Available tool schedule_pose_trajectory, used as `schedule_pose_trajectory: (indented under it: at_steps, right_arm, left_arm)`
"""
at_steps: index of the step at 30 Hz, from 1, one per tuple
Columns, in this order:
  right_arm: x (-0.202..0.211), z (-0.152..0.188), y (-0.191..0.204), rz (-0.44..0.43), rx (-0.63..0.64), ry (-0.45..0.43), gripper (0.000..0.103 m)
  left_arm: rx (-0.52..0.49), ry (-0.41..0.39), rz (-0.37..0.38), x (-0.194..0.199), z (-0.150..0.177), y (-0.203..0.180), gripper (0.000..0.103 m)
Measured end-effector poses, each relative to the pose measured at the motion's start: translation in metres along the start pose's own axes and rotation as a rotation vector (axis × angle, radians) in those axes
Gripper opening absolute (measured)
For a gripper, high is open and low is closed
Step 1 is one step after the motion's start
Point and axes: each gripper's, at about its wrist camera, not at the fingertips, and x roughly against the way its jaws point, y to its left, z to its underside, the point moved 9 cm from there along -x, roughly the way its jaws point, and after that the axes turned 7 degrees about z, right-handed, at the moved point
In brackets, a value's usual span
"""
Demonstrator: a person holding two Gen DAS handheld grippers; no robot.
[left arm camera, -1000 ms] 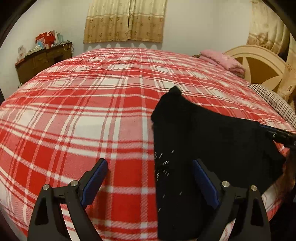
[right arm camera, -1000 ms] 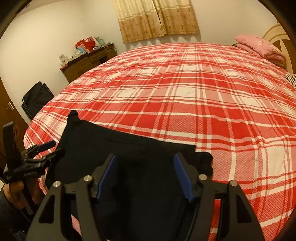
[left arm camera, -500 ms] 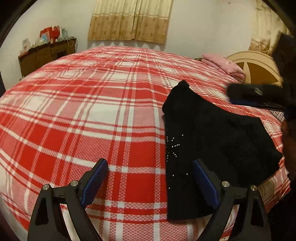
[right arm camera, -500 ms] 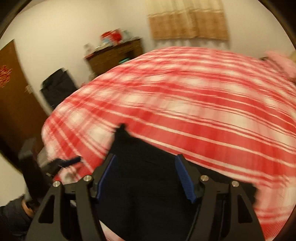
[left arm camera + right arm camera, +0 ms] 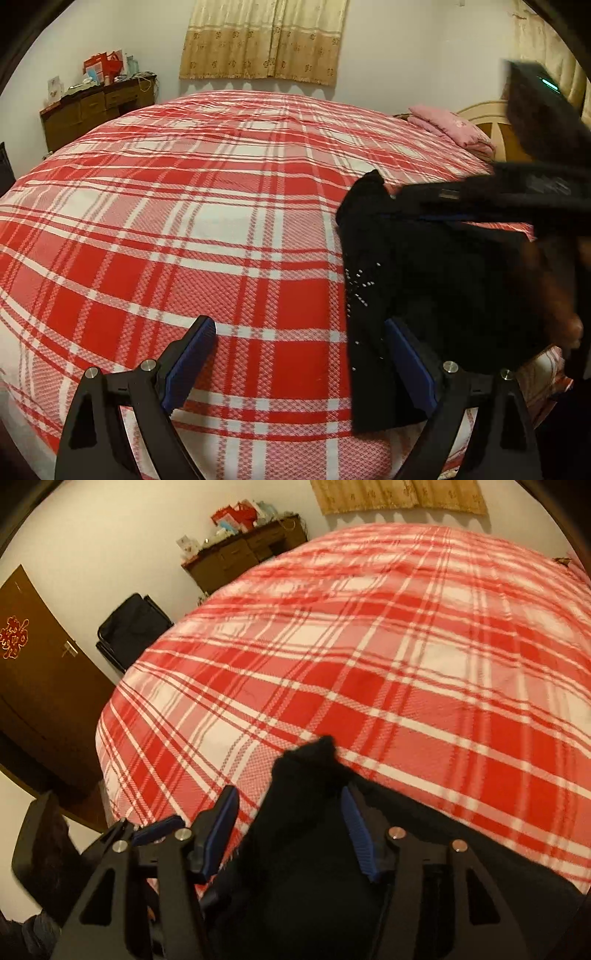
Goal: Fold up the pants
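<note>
Right claw (image 5: 290,829), jaws closing, straddles the pants' (image 5: 295,867) peaked corner at lower centre without pinching; left claw (image 5: 299,363) gapes wide, empty, over the bedspread (image 5: 184,221).

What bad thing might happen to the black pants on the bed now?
The right gripper is closing beside a raised tip of the black pants; it might pinch only that tip, and the fold could bunch. The pants lie near the edge of the red plaid blanket, so a pull may drag them off.
</note>
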Motion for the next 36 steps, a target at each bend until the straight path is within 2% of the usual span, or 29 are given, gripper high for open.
schedule_pose_trajectory:
  at_steps: [3,4,8,10,12,14,16,20,22,25,29,32,36]
  right_arm:
    - [0.028,0.008,-0.012,0.042,-0.006,-0.05,0.075]
    - [0.037,0.011,-0.018,0.06,-0.006,-0.065,0.076]
    - [0.064,0.032,-0.049,0.168,-0.013,-0.079,0.076]
    - [0.082,0.048,-0.065,0.195,-0.031,-0.095,0.076]
    - [0.092,0.062,-0.079,0.224,-0.047,-0.096,0.076]
    - [0.098,0.081,-0.102,0.301,-0.075,-0.085,0.077]
    - [0.1,0.09,-0.113,0.273,-0.088,-0.088,0.077]
    - [0.126,0.088,-0.121,0.198,-0.162,-0.168,0.076]
    - [0.137,0.089,-0.13,0.218,-0.19,-0.193,0.077]
    - [0.143,0.098,-0.153,0.262,-0.243,-0.18,0.077]
    - [0.138,0.112,-0.177,0.199,-0.362,-0.152,0.077]
    - [0.126,0.115,-0.174,0.176,-0.351,-0.126,0.078]
    - [0.115,0.109,-0.17,0.2,-0.324,-0.145,0.076]
  left_arm:
    - [0.002,-0.002,-0.004,0.0,-0.004,-0.001,0.093]
    - [-0.001,-0.001,-0.007,0.0,-0.004,-0.002,0.093]
    - [-0.013,-0.024,-0.004,0.006,-0.012,-0.009,0.093]
    - [-0.021,-0.041,-0.004,0.009,-0.016,-0.013,0.093]
    - [-0.029,-0.032,0.0,0.005,-0.019,-0.016,0.093]
    - [-0.037,-0.017,-0.004,-0.005,-0.018,-0.018,0.093]
    - [-0.038,0.007,-0.016,-0.012,-0.014,-0.017,0.093]
    - [-0.054,-0.01,0.001,-0.009,-0.021,-0.022,0.093]
    - [-0.065,-0.017,0.014,-0.012,-0.026,-0.02,0.093]
    - [-0.062,-0.005,0.035,-0.023,-0.031,-0.016,0.093]
    - [-0.052,0.004,0.075,-0.034,-0.035,-0.021,0.093]
    - [-0.038,0.006,0.101,-0.041,-0.036,-0.027,0.093]
    - [-0.041,0.002,0.113,-0.045,-0.04,-0.034,0.093]
